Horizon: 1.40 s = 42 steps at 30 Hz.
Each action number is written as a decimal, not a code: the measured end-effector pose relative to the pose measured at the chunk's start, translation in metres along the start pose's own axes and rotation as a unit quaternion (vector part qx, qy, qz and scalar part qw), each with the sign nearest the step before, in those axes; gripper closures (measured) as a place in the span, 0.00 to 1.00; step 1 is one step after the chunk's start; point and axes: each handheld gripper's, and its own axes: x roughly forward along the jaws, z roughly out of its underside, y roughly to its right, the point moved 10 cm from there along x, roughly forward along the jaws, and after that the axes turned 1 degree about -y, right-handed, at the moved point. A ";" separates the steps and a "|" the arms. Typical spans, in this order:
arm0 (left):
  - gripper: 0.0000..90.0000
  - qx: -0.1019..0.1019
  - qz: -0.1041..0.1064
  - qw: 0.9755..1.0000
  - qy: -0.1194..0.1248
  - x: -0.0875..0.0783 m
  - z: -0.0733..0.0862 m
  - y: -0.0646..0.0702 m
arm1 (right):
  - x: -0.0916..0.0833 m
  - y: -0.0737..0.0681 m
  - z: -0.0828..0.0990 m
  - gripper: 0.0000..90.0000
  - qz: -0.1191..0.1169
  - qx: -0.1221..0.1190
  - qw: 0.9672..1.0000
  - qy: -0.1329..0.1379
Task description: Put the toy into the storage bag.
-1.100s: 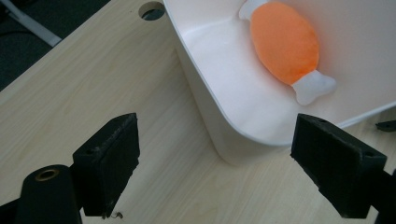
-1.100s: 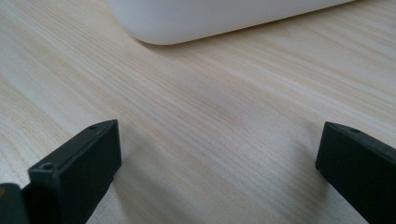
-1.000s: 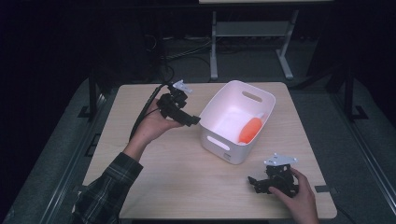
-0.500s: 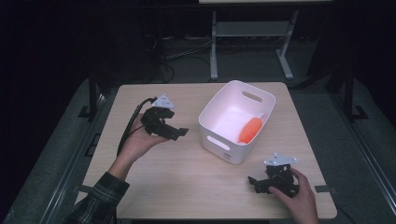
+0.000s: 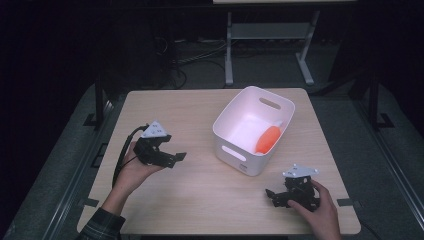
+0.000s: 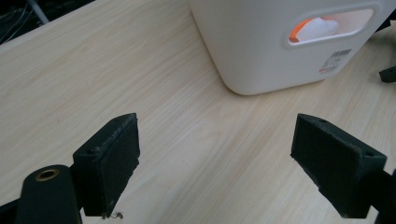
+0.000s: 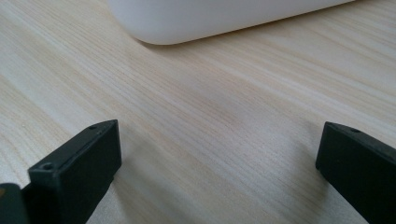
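A: Where do things stand?

B: The orange object lies inside the white bin, right of centre in the high view, toward the bin's far wall. In the left gripper view it peeks through the bin's handle slot, upper right of the frame.

A: And the claws?

B: Both are released and hold nothing. The left claw hovers at centre left of the high view, jaws spread wide and aimed toward the bin, well apart from it. The right claw sits low at the lower right, near the bin's near corner, jaws spread over bare counter.

A: So what looks like the step in hand?

B: My guess: the drop into the bin is done and the hands are settling to rest. To do it well, I'd keep the left claw clear of the bin wall so it doesn't nudge the bin, lower it onto open counter at the left, and keep its cable from dragging across the wood.

A: Any risk?

B: The right claw is near the bin; a careless swing could bump the corner.
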 end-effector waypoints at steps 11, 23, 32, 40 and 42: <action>0.16 -0.009 -0.019 1.000 0.014 -0.004 0.038 -0.002 | 0.000 0.000 0.000 0.00 0.000 0.000 1.000 0.000; 0.16 -0.011 -0.043 0.999 0.018 -0.008 0.075 -0.002 | 0.000 0.000 0.000 0.00 0.000 0.000 1.000 0.000; 0.16 -0.018 -0.048 0.999 0.005 -0.003 0.101 0.000 | 0.000 0.000 0.000 0.00 0.000 0.000 1.000 0.000; 0.16 -0.033 -0.047 0.998 -0.015 0.003 0.124 0.001 | 0.000 0.000 0.000 0.00 0.000 0.000 1.000 0.000; 0.16 -0.035 -0.046 0.998 -0.019 0.004 0.127 0.000 | 0.000 0.000 0.000 0.00 0.000 0.000 1.000 0.000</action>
